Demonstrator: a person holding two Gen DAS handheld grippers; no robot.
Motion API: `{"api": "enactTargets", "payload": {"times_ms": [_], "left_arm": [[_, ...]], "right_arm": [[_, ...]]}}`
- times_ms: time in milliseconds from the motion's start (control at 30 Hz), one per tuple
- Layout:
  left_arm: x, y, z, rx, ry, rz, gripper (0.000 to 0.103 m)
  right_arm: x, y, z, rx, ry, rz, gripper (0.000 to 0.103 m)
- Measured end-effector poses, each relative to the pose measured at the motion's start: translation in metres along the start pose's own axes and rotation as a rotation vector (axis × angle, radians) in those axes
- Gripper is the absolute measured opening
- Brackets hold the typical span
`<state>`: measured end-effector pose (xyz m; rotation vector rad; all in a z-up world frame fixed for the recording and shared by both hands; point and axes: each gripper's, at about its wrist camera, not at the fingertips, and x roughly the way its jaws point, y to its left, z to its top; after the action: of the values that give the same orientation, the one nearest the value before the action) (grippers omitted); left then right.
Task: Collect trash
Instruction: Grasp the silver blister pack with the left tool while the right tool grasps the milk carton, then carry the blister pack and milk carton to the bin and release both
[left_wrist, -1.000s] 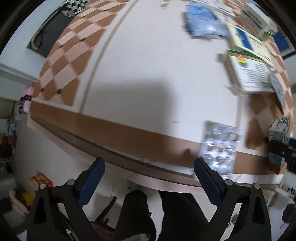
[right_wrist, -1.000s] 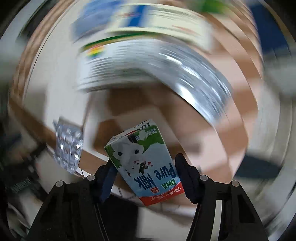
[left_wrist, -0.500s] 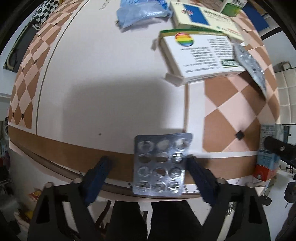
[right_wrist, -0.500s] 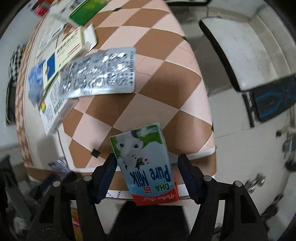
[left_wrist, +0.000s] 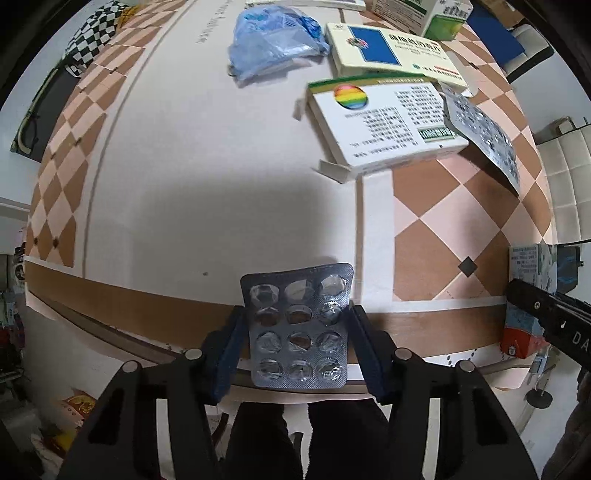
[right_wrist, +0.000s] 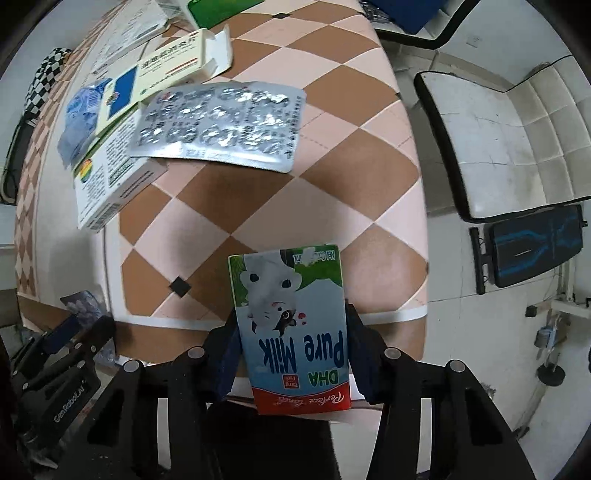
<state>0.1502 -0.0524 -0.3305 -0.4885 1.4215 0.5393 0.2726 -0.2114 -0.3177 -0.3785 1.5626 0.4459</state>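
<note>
At the near edge of the desk (left_wrist: 207, 206), an emptied blister pack (left_wrist: 298, 326) is bracketed by the left gripper (left_wrist: 295, 350), whose fingers (left_wrist: 231, 347) are being closed onto its two long edges; contact looks made or all but made, though firm pressure cannot be confirmed. Over the near right corner, a small milk carton (right_wrist: 295, 332) is held in the right gripper (right_wrist: 291, 354), its fingers being narrowed against the carton's sides, which appear already pressed.

For the step to be done well, the foil pack should be squeezed only lightly, since a thin sheet is likely to bow or spring out if clamped hard across its width. A straight lift is advised, so that the pack is not dragged over the desk edge. The carton, probably empty and easily crushed, should be gripped just enough to stop it slipping.

Further back on the desk, more trash is left: a larger blister sheet (right_wrist: 221, 122) resting partly on a white medicine box (left_wrist: 384, 122), a second box (left_wrist: 391, 50) and a crumpled blue wrapper (left_wrist: 273, 40). These are well apart from both grippers.
</note>
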Motion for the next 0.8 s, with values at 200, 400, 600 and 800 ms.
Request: {"api": "enactTargets", "payload": {"times_ms": [200,400,600,800], "left_arm": [[-0.036,0.01,0.001,0.011,-0.069,0.009,0.053],[-0.087,0.028,-0.001,0.022,-0.162,-0.02,0.053],[-0.128,0.053,-0.032,0.067,-0.265,-0.057,0.053],[-0.151,0.089,-0.075,0.128,-0.314,-0.111,0.053]], "right_arm": [[-0.024,0.02,-0.012,-0.001,-0.051,0.059,0.052],[-0.062,0.046,-0.032,-0.007,-0.125,0.115,0.052],[-0.1,0.074,-0.079,0.017,-0.203,0.167,0.052],[-0.115,0.096,-0.147,0.083,-0.242,0.191,0.052]]}}
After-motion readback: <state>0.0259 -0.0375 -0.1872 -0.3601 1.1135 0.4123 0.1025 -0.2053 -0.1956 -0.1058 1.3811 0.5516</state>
